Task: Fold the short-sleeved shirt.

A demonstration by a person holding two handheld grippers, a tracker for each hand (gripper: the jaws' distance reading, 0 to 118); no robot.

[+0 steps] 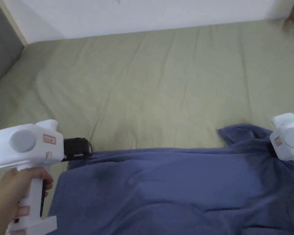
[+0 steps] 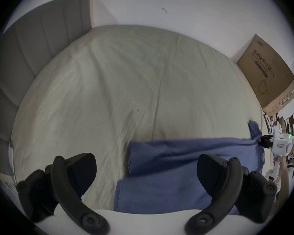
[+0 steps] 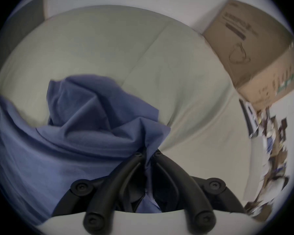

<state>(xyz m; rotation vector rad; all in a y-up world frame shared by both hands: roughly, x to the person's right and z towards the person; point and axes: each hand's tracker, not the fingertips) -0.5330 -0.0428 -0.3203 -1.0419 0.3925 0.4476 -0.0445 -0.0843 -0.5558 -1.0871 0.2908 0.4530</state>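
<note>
The left gripper (image 1: 82,149), nearest in the head view, is a white handheld unit gripped by the person's left hand (image 1: 13,186) at the lower left, its black jaw assembly reaching toward the far left corner of the blue short-sleeved shirt (image 1: 174,189). In the left gripper view its two black jaws stand wide apart, with nothing pressed between them; the shirt's corner lies in the gap nearer the jaw on the picture's right, the green bedsheet (image 2: 109,89) under the other. Out from there the shirt spreads across the near part of the bed, its far edge running roughly straight from one gripper to the other, the cloth lightly creased. At that edge's right end the right gripper (image 3: 148,154) has its jaws drawn together on a bunched pinch of blue fabric, which passes between the jaws; a sleeve (image 3: 95,101) rises crumpled just beyond them. In the head view the right gripper's white body sits at the picture's right edge, over that lifted corner. Beyond the shirt the wrinkled sheet runs to a white wall (image 1: 143,15). A grey padded headboard (image 2: 32,40) stands at the left end of the bed, and a brown cardboard box (image 2: 268,74) stands against the wall at the right end.
</note>
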